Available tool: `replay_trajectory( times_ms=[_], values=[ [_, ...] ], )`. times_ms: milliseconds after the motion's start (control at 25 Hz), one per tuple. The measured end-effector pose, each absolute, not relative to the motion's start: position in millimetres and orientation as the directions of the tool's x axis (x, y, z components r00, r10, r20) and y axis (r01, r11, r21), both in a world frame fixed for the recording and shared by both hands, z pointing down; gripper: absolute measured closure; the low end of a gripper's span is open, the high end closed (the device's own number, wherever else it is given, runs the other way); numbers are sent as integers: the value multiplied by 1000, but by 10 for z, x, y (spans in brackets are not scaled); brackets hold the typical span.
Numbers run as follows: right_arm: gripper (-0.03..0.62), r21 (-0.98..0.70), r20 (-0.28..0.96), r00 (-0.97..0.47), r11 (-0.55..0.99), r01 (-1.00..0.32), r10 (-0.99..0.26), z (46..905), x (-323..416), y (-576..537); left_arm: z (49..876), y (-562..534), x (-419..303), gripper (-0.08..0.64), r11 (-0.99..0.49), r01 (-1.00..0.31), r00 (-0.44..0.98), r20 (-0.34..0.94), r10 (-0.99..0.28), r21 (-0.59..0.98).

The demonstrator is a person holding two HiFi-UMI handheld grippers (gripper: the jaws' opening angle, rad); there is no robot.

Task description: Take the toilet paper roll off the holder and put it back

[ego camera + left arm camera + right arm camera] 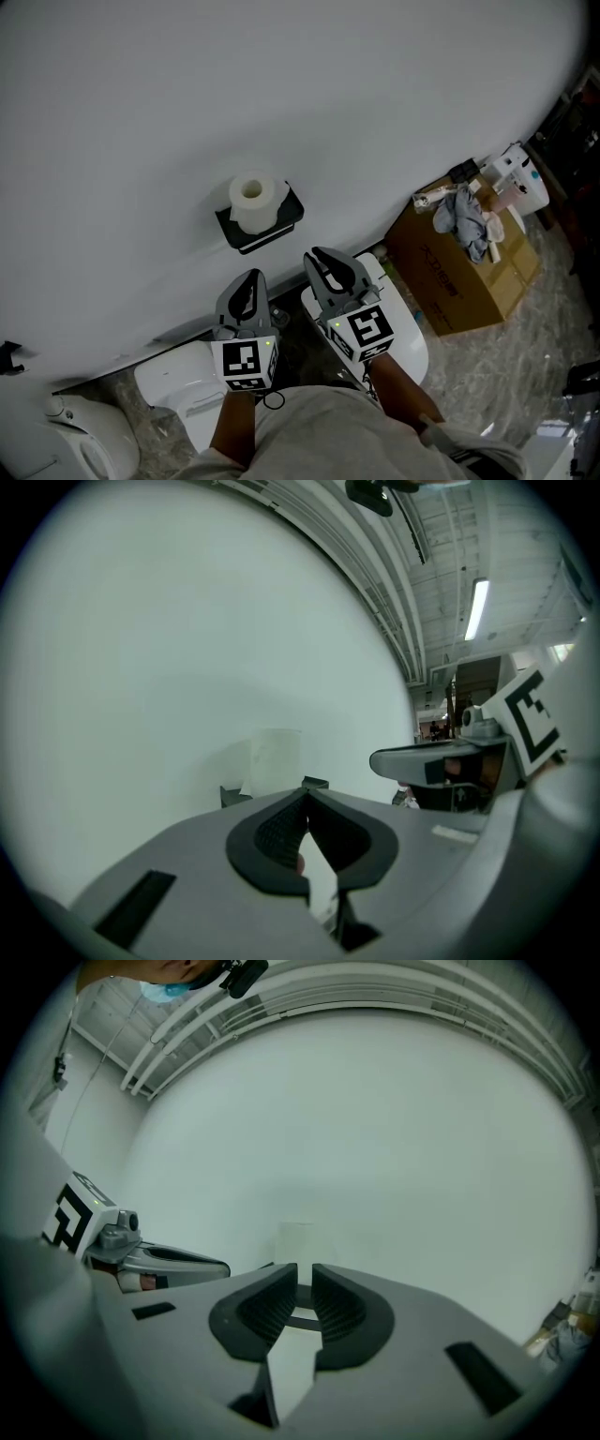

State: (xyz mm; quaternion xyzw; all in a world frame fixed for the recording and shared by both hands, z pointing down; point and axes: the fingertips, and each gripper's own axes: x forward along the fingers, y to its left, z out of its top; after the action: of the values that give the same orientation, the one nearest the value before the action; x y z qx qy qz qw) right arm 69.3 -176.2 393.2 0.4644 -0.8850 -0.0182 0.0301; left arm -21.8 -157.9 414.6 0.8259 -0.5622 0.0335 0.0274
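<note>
Head view: roll (251, 199) upright on holder (284, 223), near ahead; left gripper (252, 277) jaws together, right gripper (322, 257) jaws a slit apart (both empty), so I'd open right wide, then grip roll's sides.

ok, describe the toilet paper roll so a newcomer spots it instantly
Look at the big white wall: mid-wall, a small black holder sticks out. The toilet paper roll stands upright on it, the only white cylinder there, well left of the cardboard box.
</note>
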Motion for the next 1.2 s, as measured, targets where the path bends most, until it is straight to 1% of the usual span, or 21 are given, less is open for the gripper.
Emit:
replay_trajectory(
  times_ms=[280,600,840,1000,1200],
  values=[
    [578,67,47,-535,537,-841,-843,3982,949,-1574,4141,-1429,88,551,-404,-915,404,75,-912,9],
    [584,58,43,-513,515,-855,-857,3956,1241,-1356,4133,-1224,435,551,-435,-900,434,83,-897,3],
    [588,55,13,-500,500,-865,-866,3832,1472,-1216,4028,-1072,613,551,-436,-900,436,60,-898,-3],
    [588,72,-11,-461,459,-886,-887,3740,1716,-1094,4030,-1024,799,551,-456,-890,455,60,-889,-6],
    [588,102,-40,-388,382,-918,-921,3579,2111,-925,3895,-976,1156,551,-523,-852,522,35,-852,-22]
  ],
)
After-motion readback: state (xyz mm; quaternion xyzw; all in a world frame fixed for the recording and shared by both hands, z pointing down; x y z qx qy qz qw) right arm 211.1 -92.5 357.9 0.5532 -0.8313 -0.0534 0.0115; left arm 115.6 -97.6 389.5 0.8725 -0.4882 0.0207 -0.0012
